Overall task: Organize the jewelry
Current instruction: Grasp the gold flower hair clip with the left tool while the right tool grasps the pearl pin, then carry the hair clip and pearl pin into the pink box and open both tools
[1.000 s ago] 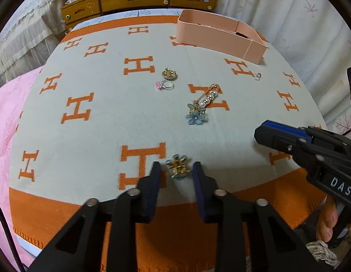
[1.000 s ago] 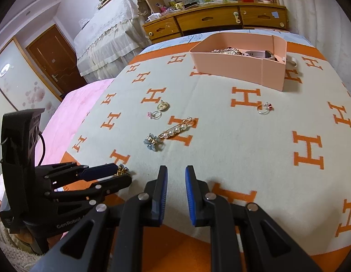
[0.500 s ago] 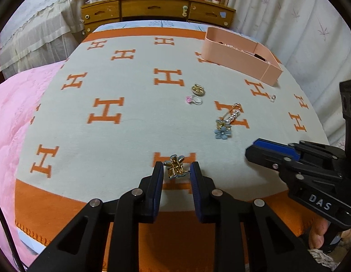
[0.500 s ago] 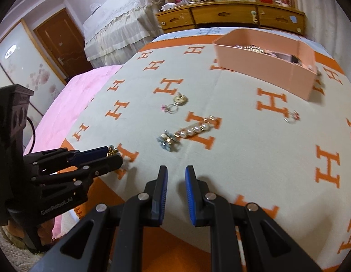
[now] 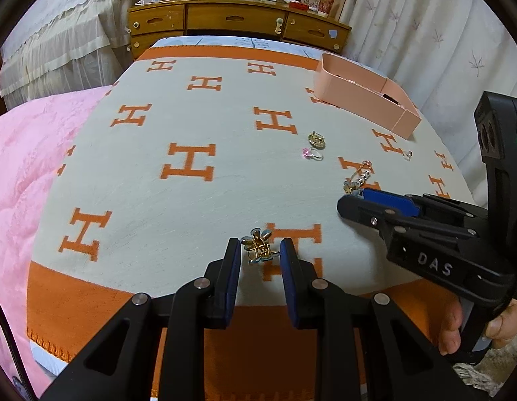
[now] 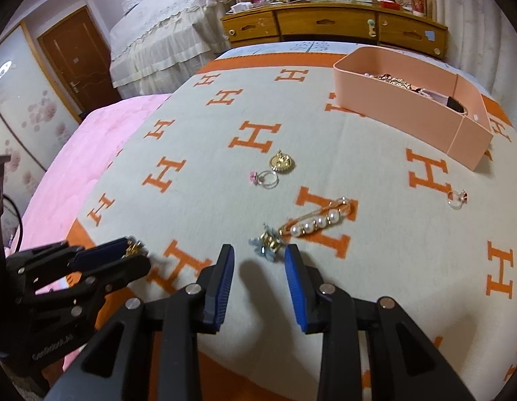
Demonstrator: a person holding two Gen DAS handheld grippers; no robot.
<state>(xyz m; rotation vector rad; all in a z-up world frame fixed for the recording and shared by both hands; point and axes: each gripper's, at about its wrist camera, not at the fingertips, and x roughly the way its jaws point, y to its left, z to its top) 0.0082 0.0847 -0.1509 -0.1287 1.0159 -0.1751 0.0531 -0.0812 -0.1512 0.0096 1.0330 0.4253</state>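
Gold-toned flower clip (image 5: 258, 248) sits between the left tongs (image 5: 260, 250), narrow gap, pads closed on its sides; in the right wrist view the same clip shows at the tips of those tongs, just above the blanket (image 5: 191, 200) at its near orange border. Right tongs (image 6: 259, 256) have just been opening and now stand moderately wide with nothing between the pads; the blue flower clip (image 6: 265, 244) lies just ahead of the tips, touching the end of the pearl pin (image 6: 316, 222). Still loose on the bed: gold pendant (image 6: 282, 163), pink-stone ring (image 6: 265, 178), small ring (image 6: 457, 197) towards the right. Pink organizer box (image 6: 408, 113) stands at the far right, already holding some pieces.

Step in hand, as judged: right side approaches the blue clip while the left carries its own.

Notes for doing it well:
- Bring the right pads down either side of the blue clip only, clear of the pearl pin, or both will drag.
- Close on the metal body, not the petals.
- Keep left grip steady; clip is small and could twist out.
- Lift straight before travelling to the box.
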